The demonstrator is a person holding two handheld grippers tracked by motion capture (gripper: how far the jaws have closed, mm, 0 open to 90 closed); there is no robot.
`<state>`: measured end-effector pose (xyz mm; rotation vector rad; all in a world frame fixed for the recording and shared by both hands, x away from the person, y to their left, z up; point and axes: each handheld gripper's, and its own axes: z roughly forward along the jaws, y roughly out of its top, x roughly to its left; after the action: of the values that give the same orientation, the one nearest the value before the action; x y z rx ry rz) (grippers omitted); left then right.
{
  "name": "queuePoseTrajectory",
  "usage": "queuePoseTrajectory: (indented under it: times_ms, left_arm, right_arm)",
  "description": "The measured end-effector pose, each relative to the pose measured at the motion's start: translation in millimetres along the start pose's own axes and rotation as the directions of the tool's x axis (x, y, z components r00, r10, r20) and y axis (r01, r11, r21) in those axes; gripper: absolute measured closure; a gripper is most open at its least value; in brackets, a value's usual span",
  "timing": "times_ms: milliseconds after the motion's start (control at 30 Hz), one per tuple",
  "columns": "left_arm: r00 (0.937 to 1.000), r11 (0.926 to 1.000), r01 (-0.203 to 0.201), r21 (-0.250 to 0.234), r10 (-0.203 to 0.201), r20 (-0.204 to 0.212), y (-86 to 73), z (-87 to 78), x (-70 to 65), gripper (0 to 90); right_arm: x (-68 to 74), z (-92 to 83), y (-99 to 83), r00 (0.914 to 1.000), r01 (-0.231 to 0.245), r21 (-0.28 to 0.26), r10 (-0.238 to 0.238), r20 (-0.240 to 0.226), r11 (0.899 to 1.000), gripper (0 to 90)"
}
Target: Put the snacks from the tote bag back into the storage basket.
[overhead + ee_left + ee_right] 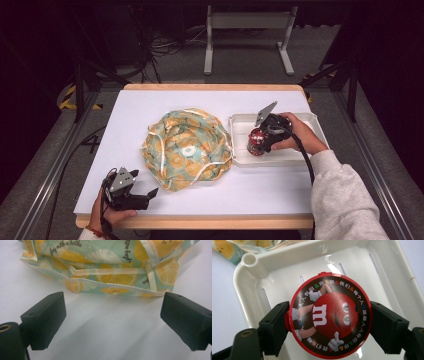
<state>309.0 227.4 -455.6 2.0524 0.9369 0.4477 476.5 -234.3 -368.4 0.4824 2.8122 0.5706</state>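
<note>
A lemon-print fabric bag (pixel 186 148) lies crumpled on the white table (pixel 125 125) (cream straps showing), metal stand (pixel 248 31) beyond.

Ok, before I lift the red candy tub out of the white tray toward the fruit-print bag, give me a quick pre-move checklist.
1. Right gripper closed on the round red M&M's candy tub, a jaw at each side: ok.
2. Tub inside the white slotted plastic tray: ok.
3. Whether the tub rests on the tray floor: cannot tell.
4. Left gripper open, nothing between the jaws: ok.
5. Orange-and-teal fruit-print fabric bag lying beside the tray: ok.
6. Bag mouth open to receive the tub: cannot tell.
</note>
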Motion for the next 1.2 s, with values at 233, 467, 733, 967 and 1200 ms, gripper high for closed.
queuePoseTrajectory:
  times_ms: [233, 467, 733, 967, 1200]
  left_arm:
    - [1.0000, 1.0000, -0.004, -0.002, 0.004, -0.003, 0.5, -0.1, 0.1, 7.2]
    - [1.0000, 1.0000, -0.006, 0.001, 0.006, -0.003, 0.7, 0.2, 0.0, 7.2]
    - [1.0000, 1.0000, -0.005, -0.003, 0.005, -0.001, 0.4, -0.2, -0.3, 7.2]
    - [1.0000, 1.0000, -0.003, -0.007, 0.003, -0.002, 0.8, -0.7, -0.5, 7.2]
    - [1.0000, 1.0000, -0.005, -0.005, 0.005, -0.002, 0.8, -0.1, -0.8, 7.2]
  right_arm:
    - [0.7, -6.8, -0.3, 0.9998, -0.015, -0.033, 0.015, 0.008, 0.999, 22.9]
    - [3.0, -8.8, 0.9, 0.9997, -0.009, -0.024, 0.010, 0.021, 1.000, 23.0]
    - [5.4, -14.7, 1.9, 0.9991, -0.012, -0.038, 0.013, 0.041, 0.999, 23.3]
    - [8.4, -23.7, 1.3, 0.9981, -0.032, -0.101, 0.037, 0.048, 0.994, 24.2]
    - [14.1, -31.7, -1.4, 0.9955, -0.062, -0.133, 0.071, 0.064, 0.989, 21.6]
